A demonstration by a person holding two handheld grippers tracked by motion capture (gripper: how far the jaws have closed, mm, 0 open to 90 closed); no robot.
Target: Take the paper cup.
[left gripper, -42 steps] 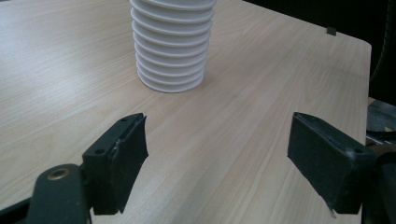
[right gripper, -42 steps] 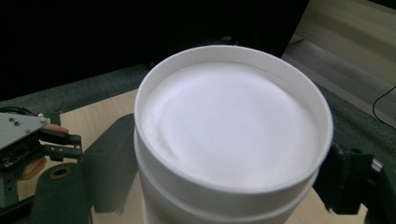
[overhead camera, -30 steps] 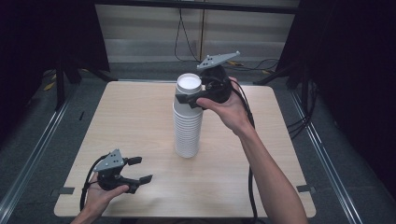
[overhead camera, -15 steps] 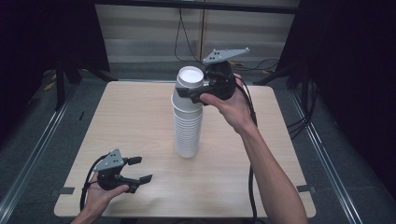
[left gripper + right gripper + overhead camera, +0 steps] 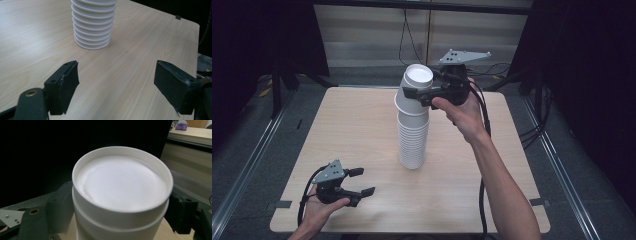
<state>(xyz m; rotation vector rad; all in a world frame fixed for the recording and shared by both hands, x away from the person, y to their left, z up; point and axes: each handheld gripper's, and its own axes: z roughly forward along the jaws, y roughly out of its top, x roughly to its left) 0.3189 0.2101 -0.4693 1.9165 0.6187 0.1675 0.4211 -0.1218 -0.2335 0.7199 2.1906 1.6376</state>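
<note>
Right gripper [image 5: 417, 95] clamped on top white paper cup [image 5: 418, 80], tilted, upper centre. Tall stack of white ribbed cups [image 5: 413, 142] mid light wooden counter [image 5: 362, 130]. Left gripper [image 5: 361, 181] wide, lower left.

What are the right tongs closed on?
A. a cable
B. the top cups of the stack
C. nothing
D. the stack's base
B: the right tongs clamp the top cups, raised and tilted off the stack; the left tongs sit open near the table edge.
</note>
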